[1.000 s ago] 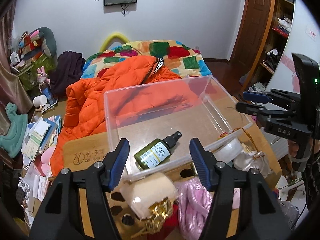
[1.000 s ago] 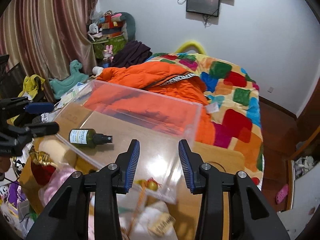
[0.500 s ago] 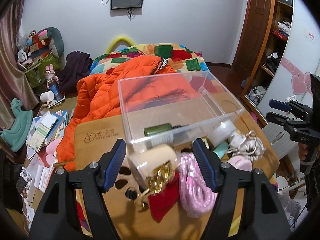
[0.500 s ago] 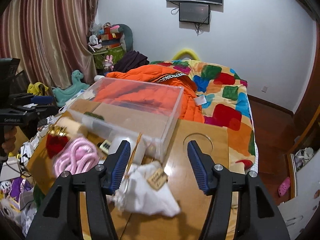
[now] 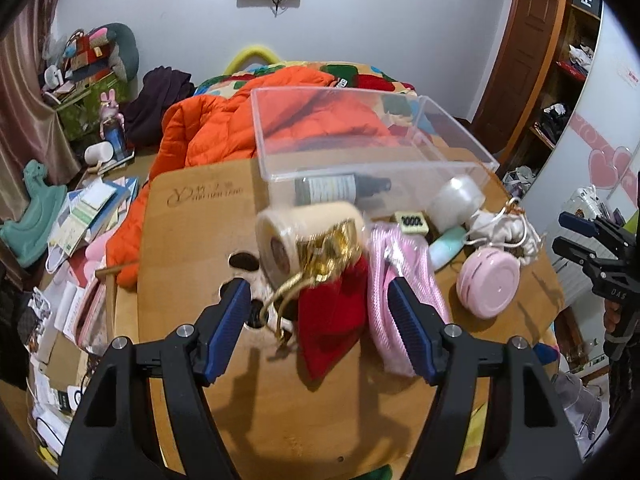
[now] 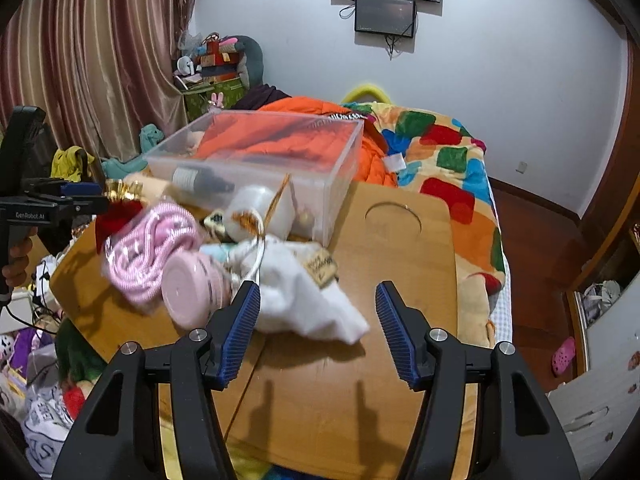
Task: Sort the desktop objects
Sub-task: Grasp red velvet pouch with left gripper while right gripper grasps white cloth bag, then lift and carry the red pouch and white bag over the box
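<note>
even indoor light, fairly bright. soft gripper shadows fall forward on the wooden table. motion blur smears the red pouch and white cloth. strong fisheye bending (black vignette at corners). faint sheen on the clear box.

Ahead of the left gripper, a pouch lies on the table, a tape roll behind it, a coiled rope to its right; beyond them the bin holds a spray bottle; a cloth bag lies before the right gripper
</note>
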A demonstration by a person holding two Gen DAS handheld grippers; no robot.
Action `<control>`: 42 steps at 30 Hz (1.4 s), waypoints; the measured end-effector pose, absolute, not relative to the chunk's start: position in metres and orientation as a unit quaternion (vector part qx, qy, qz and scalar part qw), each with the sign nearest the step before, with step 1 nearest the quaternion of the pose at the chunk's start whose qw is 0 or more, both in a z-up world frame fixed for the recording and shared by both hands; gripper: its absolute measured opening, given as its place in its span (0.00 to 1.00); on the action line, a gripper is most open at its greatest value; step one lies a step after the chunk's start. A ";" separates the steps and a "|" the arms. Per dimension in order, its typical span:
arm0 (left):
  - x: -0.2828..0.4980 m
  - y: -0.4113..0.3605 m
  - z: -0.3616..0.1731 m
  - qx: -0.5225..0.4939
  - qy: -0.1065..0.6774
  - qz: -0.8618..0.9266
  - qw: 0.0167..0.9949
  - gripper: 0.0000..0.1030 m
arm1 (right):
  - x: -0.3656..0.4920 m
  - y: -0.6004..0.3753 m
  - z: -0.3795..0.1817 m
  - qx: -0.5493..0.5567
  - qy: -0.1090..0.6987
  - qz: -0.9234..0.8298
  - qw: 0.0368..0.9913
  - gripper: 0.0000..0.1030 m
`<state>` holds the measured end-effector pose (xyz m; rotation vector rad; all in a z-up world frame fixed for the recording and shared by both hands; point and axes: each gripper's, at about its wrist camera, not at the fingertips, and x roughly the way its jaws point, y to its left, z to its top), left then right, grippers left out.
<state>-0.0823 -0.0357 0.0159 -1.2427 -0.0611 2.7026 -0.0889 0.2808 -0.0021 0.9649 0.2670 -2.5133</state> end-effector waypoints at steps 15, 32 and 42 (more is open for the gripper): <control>-0.089 -0.038 -0.018 -0.445 -0.043 0.890 0.091 0.63 | -0.098 0.265 -0.048 0.372 0.151 -0.892 0.206 0.59; -0.107 -0.029 -0.034 -0.458 -0.069 0.879 0.109 0.57 | -0.127 0.237 -0.060 0.403 0.143 -0.864 0.268 0.40; -0.107 -0.034 -0.037 -0.458 -0.089 0.877 0.113 0.26 | -0.136 0.249 -0.046 0.421 0.073 -0.857 0.287 0.22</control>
